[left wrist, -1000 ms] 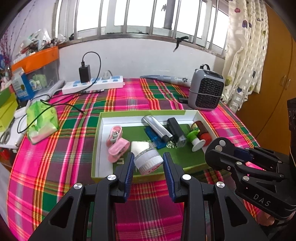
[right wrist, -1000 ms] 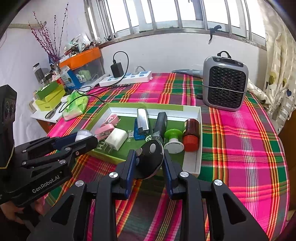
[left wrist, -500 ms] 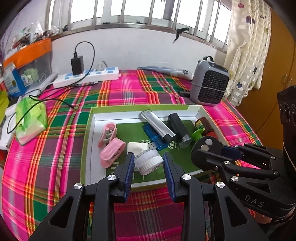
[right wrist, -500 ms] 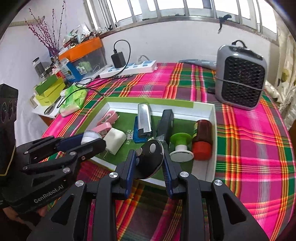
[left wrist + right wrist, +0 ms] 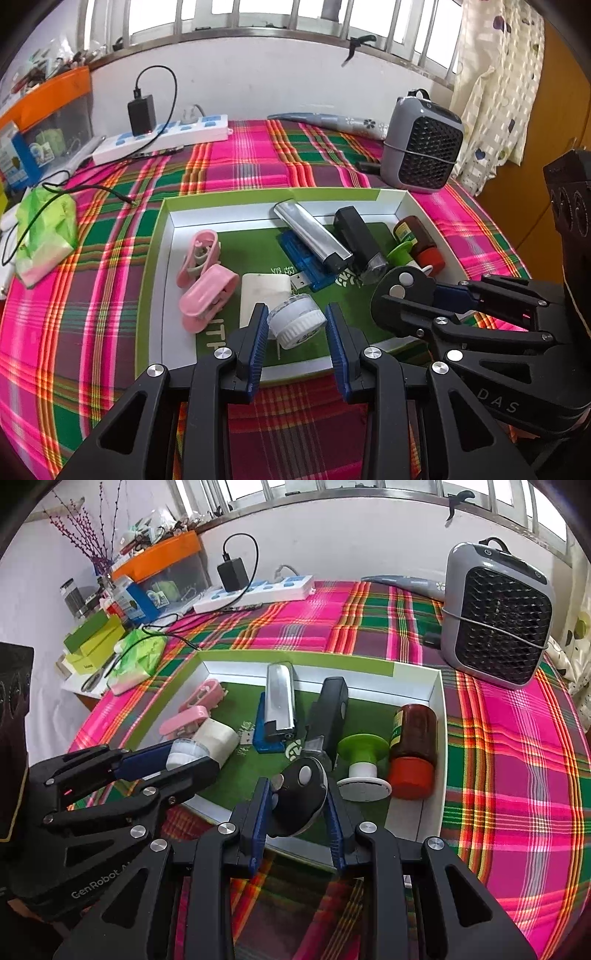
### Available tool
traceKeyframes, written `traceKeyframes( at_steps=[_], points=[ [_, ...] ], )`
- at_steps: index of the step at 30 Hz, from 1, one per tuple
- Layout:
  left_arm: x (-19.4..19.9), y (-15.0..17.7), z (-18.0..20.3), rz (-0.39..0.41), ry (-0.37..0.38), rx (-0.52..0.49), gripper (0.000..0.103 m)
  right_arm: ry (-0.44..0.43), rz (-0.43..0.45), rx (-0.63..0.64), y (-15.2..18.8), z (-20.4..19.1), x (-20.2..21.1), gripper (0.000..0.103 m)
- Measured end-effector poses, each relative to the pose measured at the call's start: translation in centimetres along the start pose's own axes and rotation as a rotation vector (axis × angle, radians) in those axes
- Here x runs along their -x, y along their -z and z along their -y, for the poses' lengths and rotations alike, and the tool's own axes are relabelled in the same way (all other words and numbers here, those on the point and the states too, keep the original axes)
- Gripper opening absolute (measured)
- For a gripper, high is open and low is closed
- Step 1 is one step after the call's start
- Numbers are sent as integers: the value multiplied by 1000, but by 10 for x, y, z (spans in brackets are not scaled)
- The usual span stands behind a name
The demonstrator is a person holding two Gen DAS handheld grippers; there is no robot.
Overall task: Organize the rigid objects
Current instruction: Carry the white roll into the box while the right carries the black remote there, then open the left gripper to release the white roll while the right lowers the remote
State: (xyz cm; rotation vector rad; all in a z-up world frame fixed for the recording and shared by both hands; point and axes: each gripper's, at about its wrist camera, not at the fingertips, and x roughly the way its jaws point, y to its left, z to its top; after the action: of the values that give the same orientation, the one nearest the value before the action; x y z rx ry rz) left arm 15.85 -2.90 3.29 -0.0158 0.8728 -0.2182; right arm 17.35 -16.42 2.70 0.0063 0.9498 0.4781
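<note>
Now the left gripper (image 5: 297,332) pinches a small white round jar (image 5: 296,322) over the near edge of the green-rimmed tray (image 5: 236,194), beside the white block (image 5: 264,293). Just right, the right gripper (image 5: 298,805) clamps a black disc-shaped gadget (image 5: 299,801) above the tray's near rim.

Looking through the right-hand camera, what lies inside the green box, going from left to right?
Pink clips → white charger → silver case → black torch → green-topped stopper → brown bottle with a red cap.
</note>
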Motion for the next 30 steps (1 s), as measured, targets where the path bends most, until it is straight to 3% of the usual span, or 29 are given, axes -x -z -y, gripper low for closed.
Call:
traceKeyframes(
  at_steps=[12, 30],
  points=[
    [-3, -2, 4, 2, -27, -28, 30, 31, -17, -4, 1, 5, -7, 30],
    [-9, -4, 18, -1, -1, -72, 30, 71, -15, -11, 4, 15, -4, 30]
  ],
)
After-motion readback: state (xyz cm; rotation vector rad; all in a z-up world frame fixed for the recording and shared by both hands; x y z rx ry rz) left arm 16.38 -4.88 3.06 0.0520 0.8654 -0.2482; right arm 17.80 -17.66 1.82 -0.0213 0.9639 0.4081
